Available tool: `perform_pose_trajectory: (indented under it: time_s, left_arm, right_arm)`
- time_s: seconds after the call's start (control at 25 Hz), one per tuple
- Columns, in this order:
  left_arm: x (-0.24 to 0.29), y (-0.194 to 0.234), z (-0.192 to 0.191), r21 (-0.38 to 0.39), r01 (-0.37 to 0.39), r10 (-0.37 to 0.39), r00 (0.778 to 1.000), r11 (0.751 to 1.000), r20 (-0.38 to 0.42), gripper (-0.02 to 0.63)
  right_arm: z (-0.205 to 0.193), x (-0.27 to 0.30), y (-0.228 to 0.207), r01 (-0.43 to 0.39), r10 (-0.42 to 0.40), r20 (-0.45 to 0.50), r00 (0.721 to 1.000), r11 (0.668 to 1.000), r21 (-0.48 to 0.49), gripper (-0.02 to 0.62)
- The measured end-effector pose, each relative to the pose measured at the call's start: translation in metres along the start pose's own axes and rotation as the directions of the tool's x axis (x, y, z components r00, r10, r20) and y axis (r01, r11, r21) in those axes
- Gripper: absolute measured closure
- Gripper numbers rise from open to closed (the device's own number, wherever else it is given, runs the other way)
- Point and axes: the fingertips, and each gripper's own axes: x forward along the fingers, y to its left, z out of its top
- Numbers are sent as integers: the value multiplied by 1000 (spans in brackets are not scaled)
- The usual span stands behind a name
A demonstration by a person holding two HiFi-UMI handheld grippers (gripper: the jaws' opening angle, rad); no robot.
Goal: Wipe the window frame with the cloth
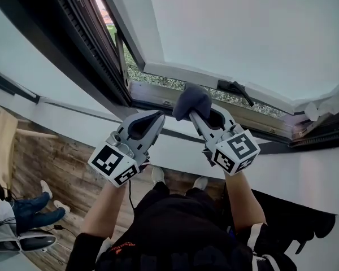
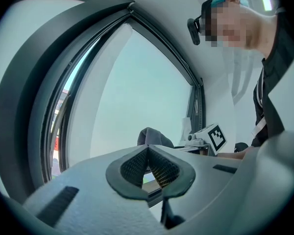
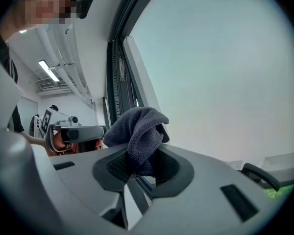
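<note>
The right gripper (image 1: 195, 116) has its two jaws pressed onto a dark grey cloth (image 1: 192, 101). The jaws stand only as far apart as the bunched fabric between the pads. In the right gripper view the cloth rises out of the jaws in a thick folded lump and leans a little to the right. In the head view that lump lies over the lower rail of the window frame (image 1: 158, 96), about midway along it. No view shows clearly whether the fabric actually touches the rail.

The left gripper (image 1: 156, 117) is just beside it on the left, at about the same height and apart from the cloth. Its own view shows the mesh-faced pads meeting at the tips, with nothing between them. Beyond those tips are the cloth and the right gripper's marker cube (image 2: 215, 137).

The window is open. Its pale sash (image 1: 243, 33) swings up and away from the lower rail, with a black handle (image 1: 235, 89) near the sash's lower edge, to the right of the cloth. Through the gap between rail and sash is a strip of gravel and greenery (image 1: 158, 81). A dark frame member (image 1: 85, 38) runs up the left side.

Below the grippers is a wooden floor (image 1: 56, 168). At its far left edge is a seated person's legs in blue trousers (image 1: 28, 208).
</note>
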Motion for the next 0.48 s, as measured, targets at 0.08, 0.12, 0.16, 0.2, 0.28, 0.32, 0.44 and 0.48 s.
perform_pose_trajectory:
  time_s: [0.08, 0.12, 0.16, 0.2, 0.28, 0.32, 0.44, 0.48]
  left_arm:
    - [7, -3, 2, 4, 17, -17, 1000, 1000, 2, 586]
    - [10, -5, 3, 7, 26, -26, 1000, 1000, 3, 586]
    - [13, -7, 5, 9, 34, -34, 999, 999, 5, 586]
    - [17, -9, 7, 13, 42, -42, 999, 999, 8, 586]
    - [25, -16, 12, 23, 58, -58, 998, 998, 13, 586]
    - [29, -20, 14, 28, 65, -65, 998, 998, 15, 586]
    - [39, -30, 17, 35, 81, -82, 996, 996, 19, 586]
    - [42, -32, 18, 36, 87, -87, 996, 996, 21, 586]
  right_arm:
    - [2, -8, -5, 18, -18, 6, 1000, 1000, -1, 515]
    - [3, -13, -8, 27, -27, 9, 1000, 1000, -1, 515]
    - [5, -18, -10, 35, -35, 13, 999, 999, -1, 515]
    - [6, -23, -12, 42, -42, 17, 999, 999, -1, 515]
    - [10, -33, -17, 53, -53, 29, 998, 999, 2, 515]
    - [12, -37, -19, 57, -57, 35, 998, 998, 3, 515]
    - [17, -49, -23, 64, -63, 44, 997, 998, -4, 515]
    - [18, -52, -24, 68, -68, 46, 997, 998, -6, 515]
